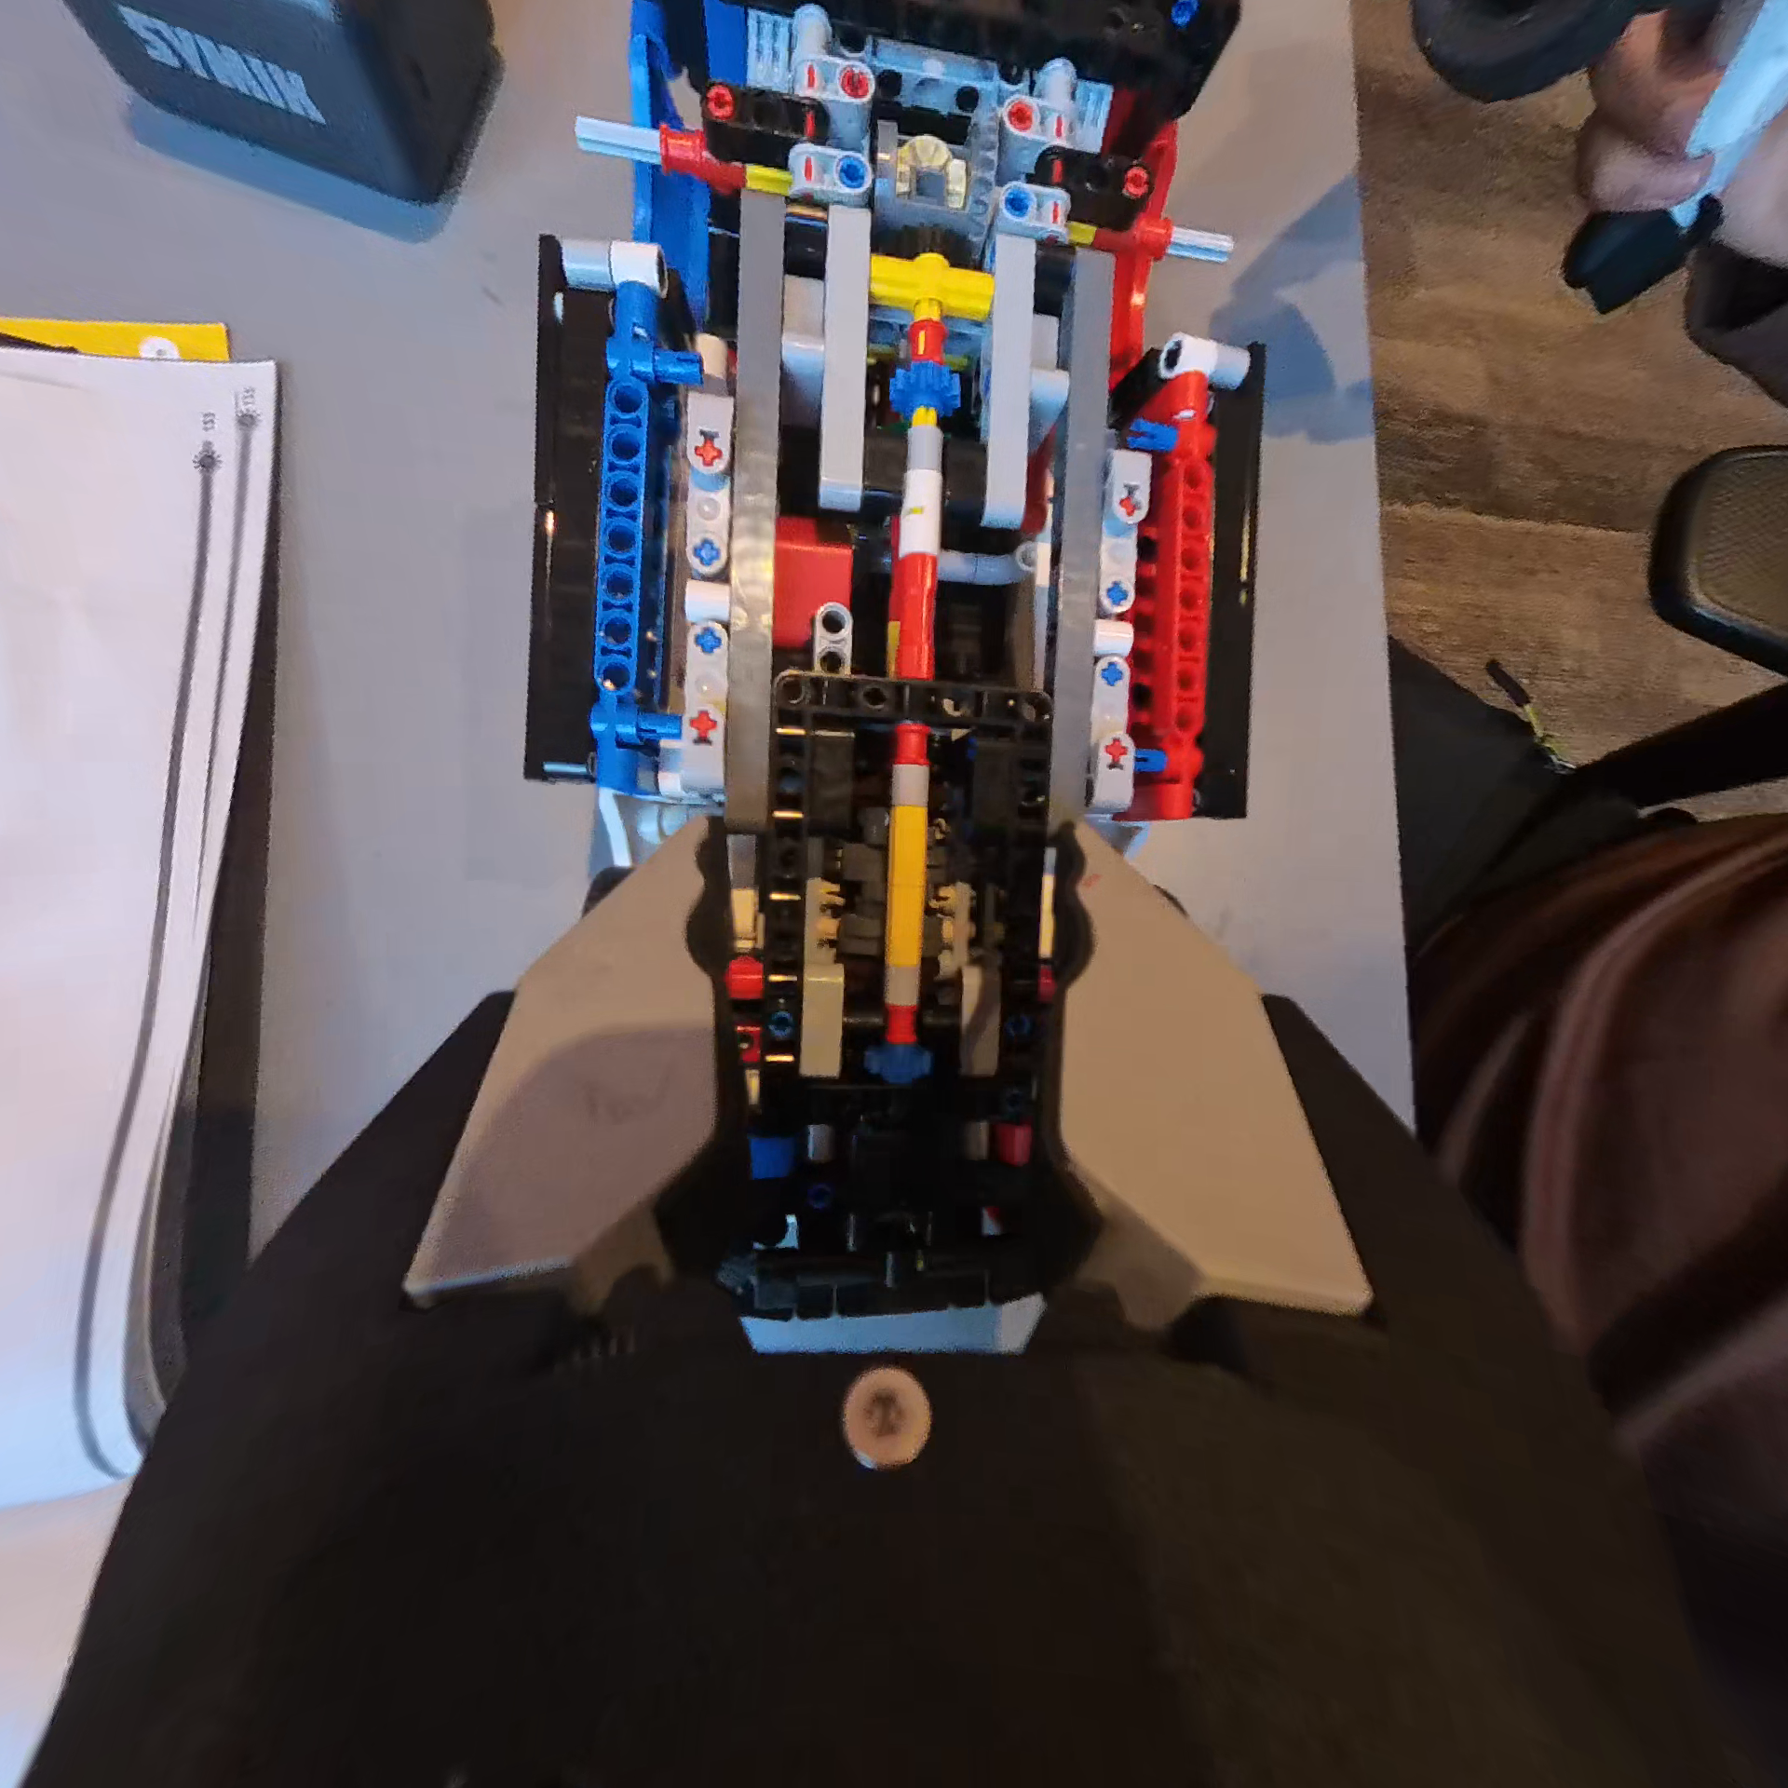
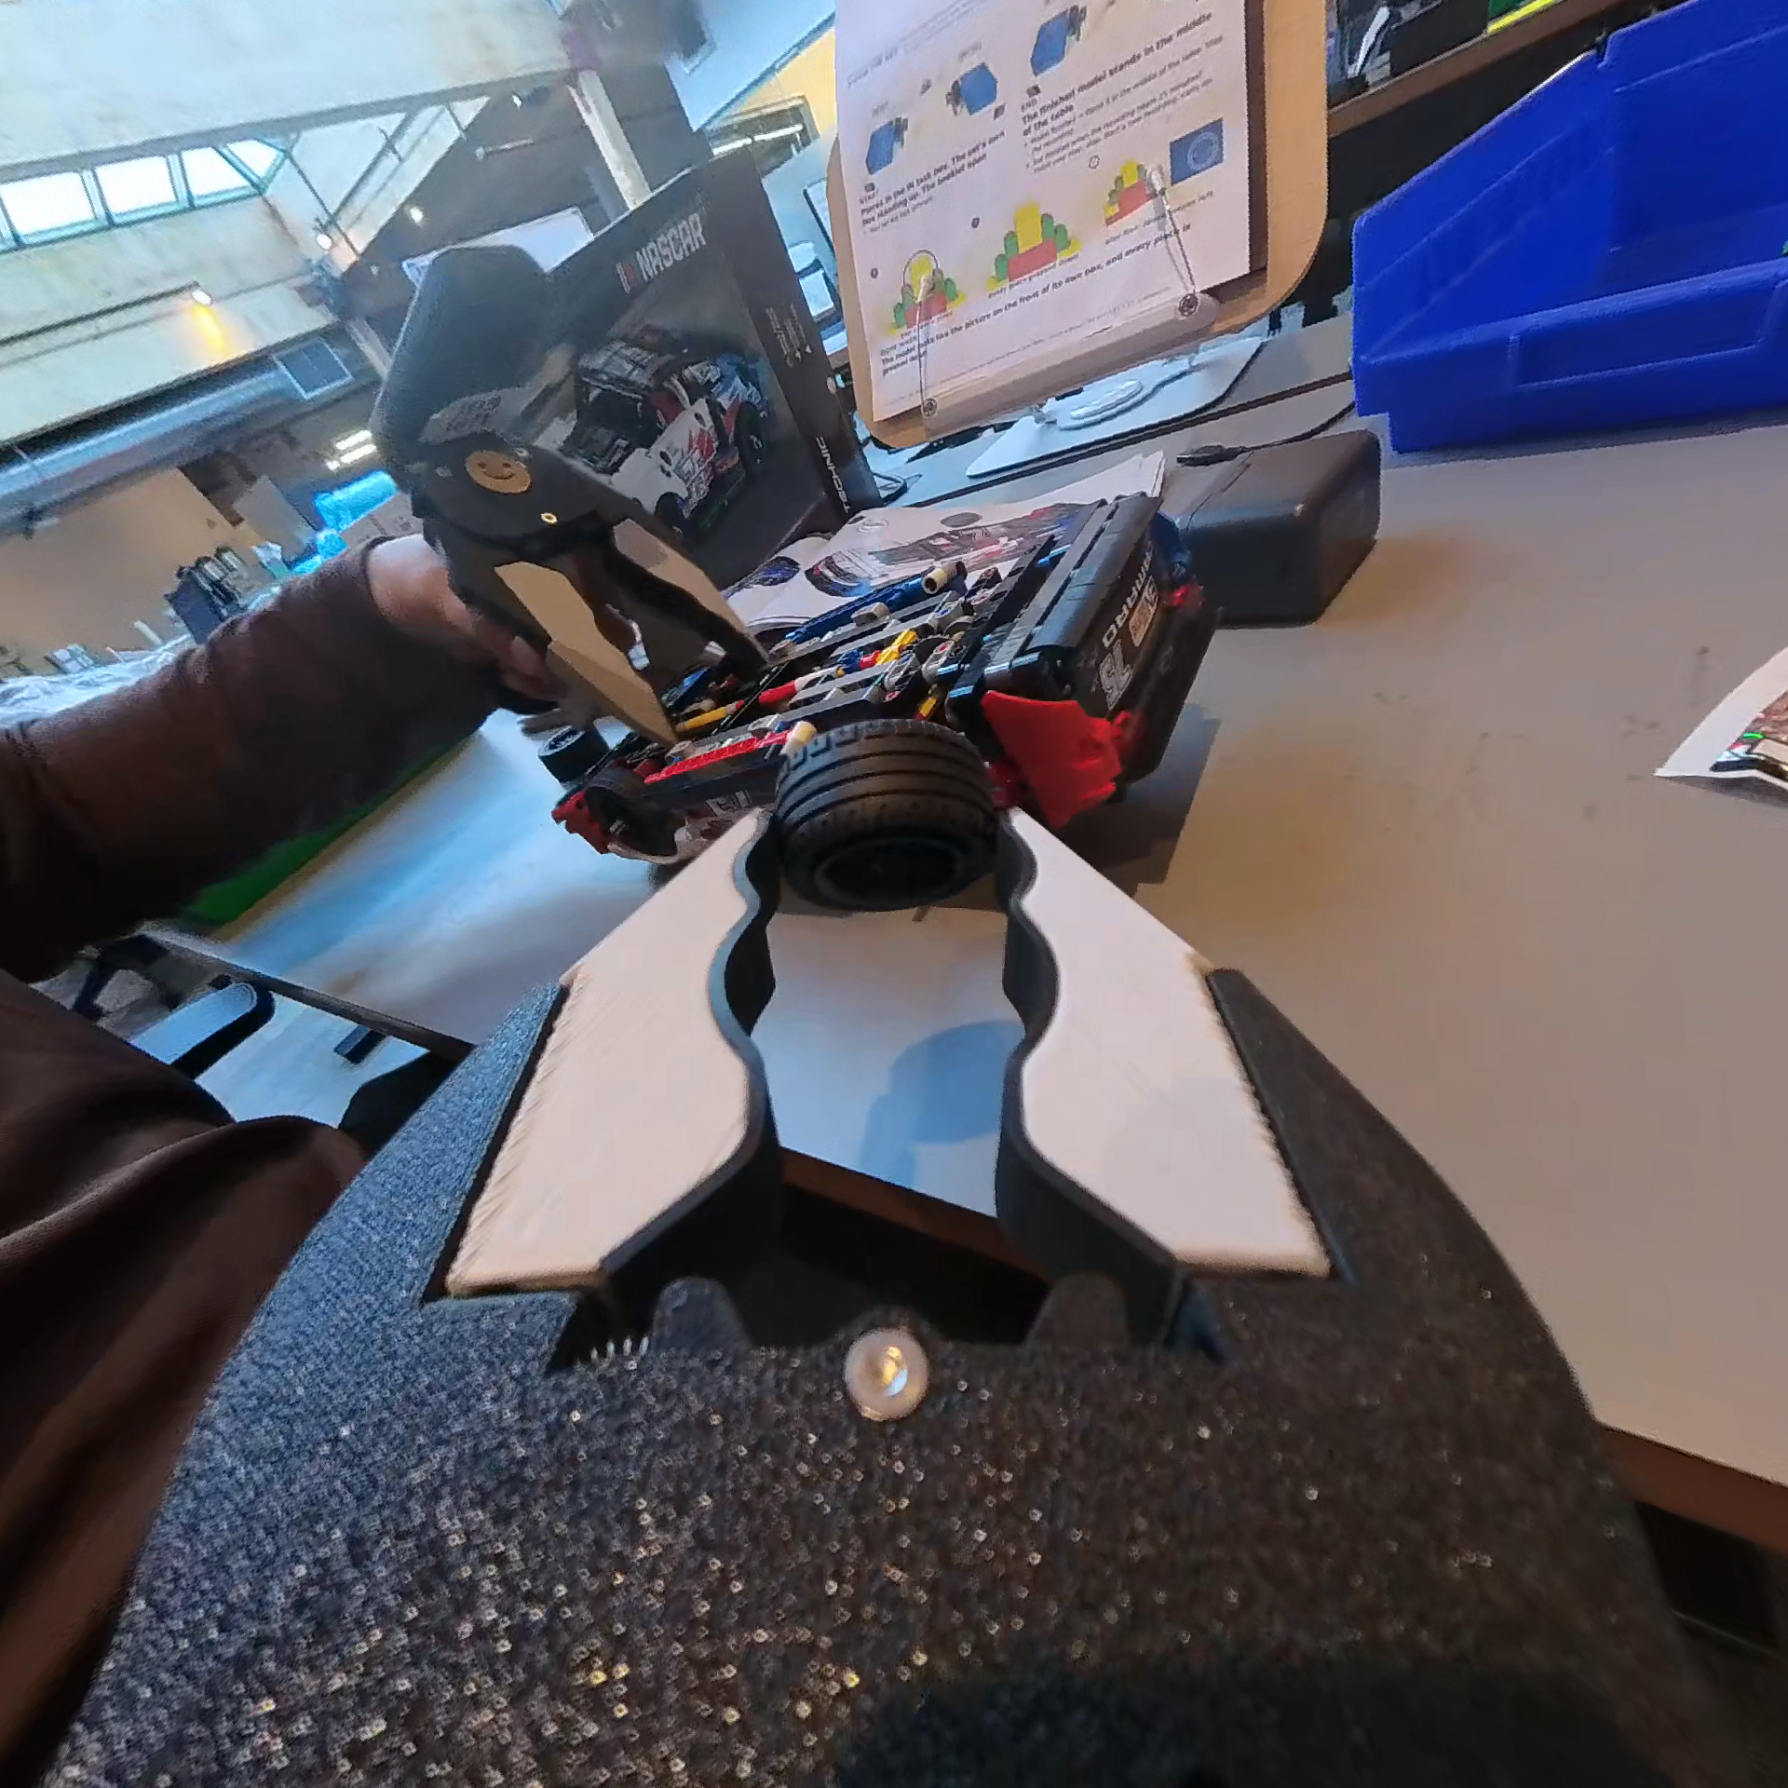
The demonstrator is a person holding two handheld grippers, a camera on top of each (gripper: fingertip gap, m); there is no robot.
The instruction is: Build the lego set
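Grey bench (image 2: 1451,774) carries the upturned multicolour Technic car chassis (image 1: 900,542), underside up: frame, red/yellow driveshaft, blue and red side beams done. Bodywork looks partly fitted; wheels mostly left, approx 1 going on now. Left claw (image 1: 895,968) clenched on chassis's black end frame. Right claw (image 2: 885,851) grasps black rubber tyre wheel (image 2: 885,822) beside the chassis.

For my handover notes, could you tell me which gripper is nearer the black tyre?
Right gripper is nearer, its fingertips flanking the black tyre; left gripper straddles the chassis behind.
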